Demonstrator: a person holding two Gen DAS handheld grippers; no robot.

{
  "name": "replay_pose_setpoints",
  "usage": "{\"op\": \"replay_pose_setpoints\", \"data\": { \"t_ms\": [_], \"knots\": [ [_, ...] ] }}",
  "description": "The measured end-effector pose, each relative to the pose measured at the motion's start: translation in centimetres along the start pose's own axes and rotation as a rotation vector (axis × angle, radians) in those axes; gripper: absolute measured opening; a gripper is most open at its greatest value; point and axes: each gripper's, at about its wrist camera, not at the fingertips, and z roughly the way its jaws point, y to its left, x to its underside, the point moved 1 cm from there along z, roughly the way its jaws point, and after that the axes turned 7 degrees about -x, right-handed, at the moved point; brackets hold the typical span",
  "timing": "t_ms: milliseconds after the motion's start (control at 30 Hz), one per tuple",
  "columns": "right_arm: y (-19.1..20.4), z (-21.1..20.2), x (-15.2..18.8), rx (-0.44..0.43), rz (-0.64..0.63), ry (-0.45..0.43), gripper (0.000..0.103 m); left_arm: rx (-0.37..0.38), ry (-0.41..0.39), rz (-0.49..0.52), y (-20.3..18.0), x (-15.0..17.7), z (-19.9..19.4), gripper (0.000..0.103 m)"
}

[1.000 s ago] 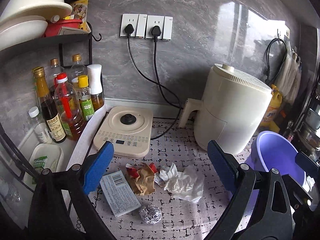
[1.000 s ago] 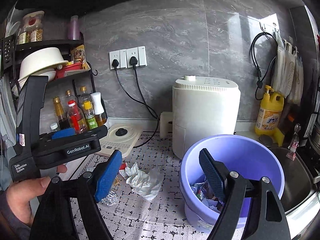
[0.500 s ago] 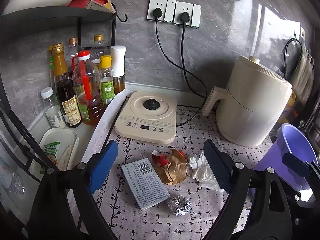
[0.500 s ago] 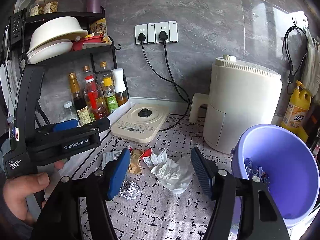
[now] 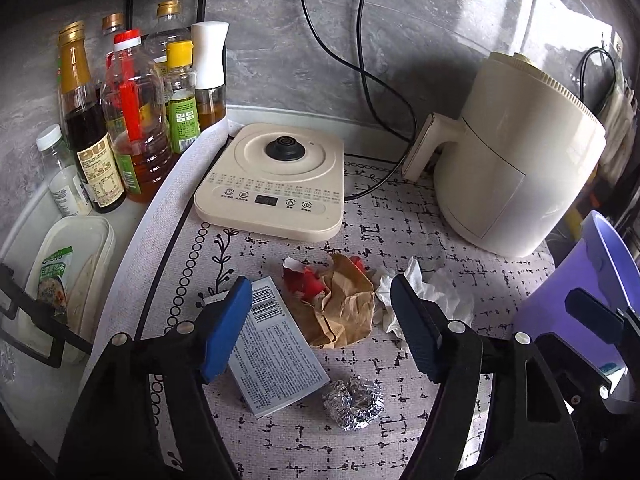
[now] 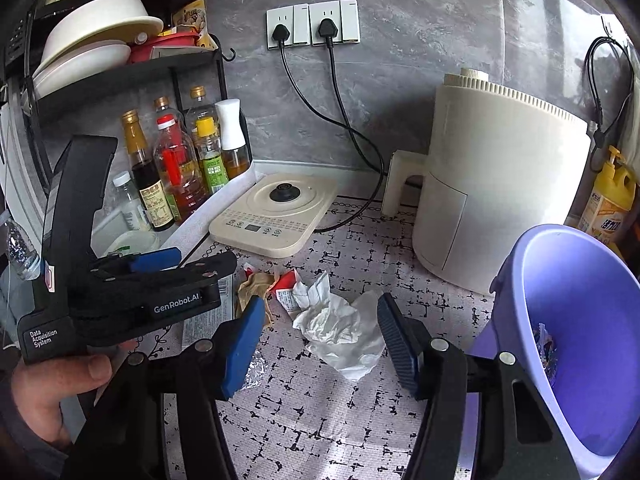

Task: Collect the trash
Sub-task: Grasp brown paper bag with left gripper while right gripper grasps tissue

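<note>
Trash lies on the patterned counter mat: a crumpled brown and red wrapper [image 5: 336, 304], a flat grey box with a barcode [image 5: 272, 348], a foil ball [image 5: 354, 396] and a crumpled white tissue [image 6: 340, 328]. My left gripper [image 5: 320, 332] hangs over the brown wrapper and the box, jaws closing, pads clear of both. In the right wrist view my right gripper [image 6: 316, 344] frames the white tissue, jaws closing, pads apart from it. The purple bin [image 6: 576, 304] stands at the right with scraps inside. A hand [image 6: 52, 392] holds the left gripper's body.
A cream induction cooker [image 5: 276, 180] and a cream air fryer [image 5: 512, 156] stand behind the trash, with cables to wall sockets. Oil and sauce bottles [image 5: 132, 120] crowd the left under a black rack with bowls [image 6: 92, 36]. A yellow detergent bottle [image 6: 608, 200] is far right.
Both grippers have come down and closer to the trash. Their jaws have narrowed. The right gripper swung left from the purple bin to over the white tissue.
</note>
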Motion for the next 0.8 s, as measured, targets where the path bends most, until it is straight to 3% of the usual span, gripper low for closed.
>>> {"op": "replay_pose_setpoints", "data": {
  "t_ms": [267,300,367,467,800],
  "knots": [
    [-0.8,2.0,0.1,0.000,-0.001,0.044,0.058,0.007,0.094,0.041,-1.6,0.5,4.4,0.071],
    [-0.9,2.2,0.1,0.000,0.003,0.049,0.058,0.009,0.107,0.045,-1.7,0.6,4.9,0.068],
    [-1.2,2.8,0.1,-0.004,0.011,0.059,0.058,0.017,0.142,0.051,-1.9,0.7,5.7,0.037],
    [-1.3,3.5,0.2,-0.012,0.012,0.069,0.058,0.013,0.136,0.052,-1.8,0.4,5.6,0.031],
    [-1.1,6.7,0.1,-0.046,0.016,0.110,0.054,-0.021,0.066,0.025,0.5,-1.5,3.0,0.030]
  ]
}}
